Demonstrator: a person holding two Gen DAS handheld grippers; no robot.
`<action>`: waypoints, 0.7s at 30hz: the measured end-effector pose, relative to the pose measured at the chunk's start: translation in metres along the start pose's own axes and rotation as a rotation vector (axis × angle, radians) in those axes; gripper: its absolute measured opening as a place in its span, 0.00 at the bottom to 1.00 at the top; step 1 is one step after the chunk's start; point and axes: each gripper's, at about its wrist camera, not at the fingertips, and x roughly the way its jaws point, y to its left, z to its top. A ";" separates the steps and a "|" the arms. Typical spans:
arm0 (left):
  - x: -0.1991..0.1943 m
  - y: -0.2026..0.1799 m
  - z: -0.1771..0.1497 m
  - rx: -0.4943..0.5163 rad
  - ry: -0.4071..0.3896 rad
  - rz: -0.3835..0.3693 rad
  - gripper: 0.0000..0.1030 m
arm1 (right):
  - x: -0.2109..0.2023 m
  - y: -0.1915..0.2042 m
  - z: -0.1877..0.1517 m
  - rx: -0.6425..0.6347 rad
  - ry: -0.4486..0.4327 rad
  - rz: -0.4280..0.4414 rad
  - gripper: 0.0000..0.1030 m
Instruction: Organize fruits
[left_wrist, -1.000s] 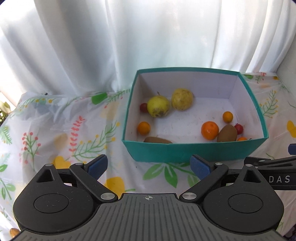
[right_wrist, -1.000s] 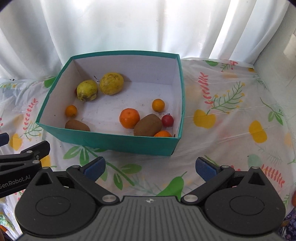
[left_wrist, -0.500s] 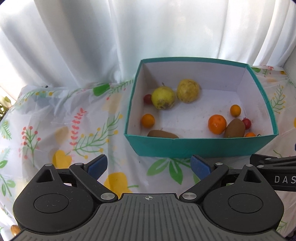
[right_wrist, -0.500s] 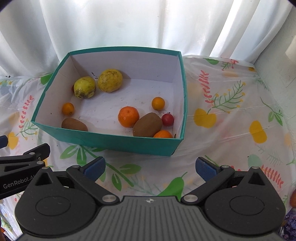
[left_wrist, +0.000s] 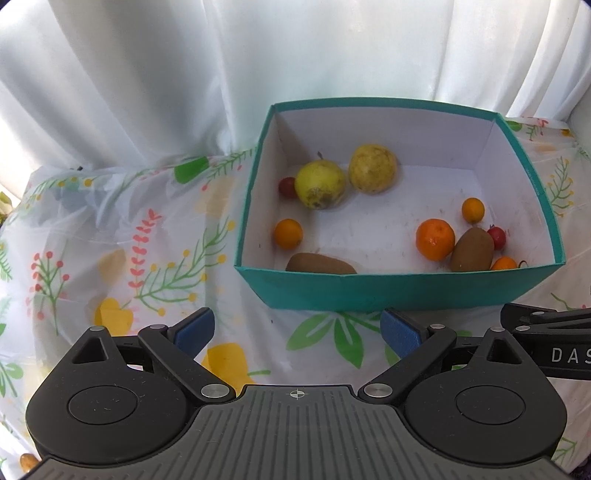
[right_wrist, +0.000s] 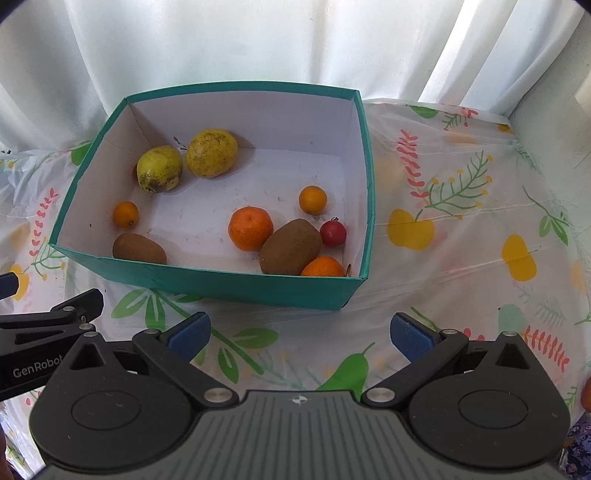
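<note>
Teal box on the floral tablecloth — inside, two yellow fruits at 11 o'clock, a mandarin against a kiwi near 4, another kiwi at 7, small orange and red fruits scattered. Right gripper and left gripper — spread wide, empty, short of the box's near wall.
</note>
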 end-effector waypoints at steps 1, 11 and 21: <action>0.001 0.000 0.000 0.002 0.001 -0.001 0.96 | 0.001 0.000 0.000 0.000 0.002 -0.001 1.00; 0.009 0.001 0.001 0.007 0.031 -0.001 0.96 | 0.008 -0.003 0.002 0.007 0.020 -0.008 1.00; 0.010 0.000 0.002 0.009 0.036 -0.007 0.96 | 0.012 -0.003 0.004 0.004 0.031 -0.016 1.00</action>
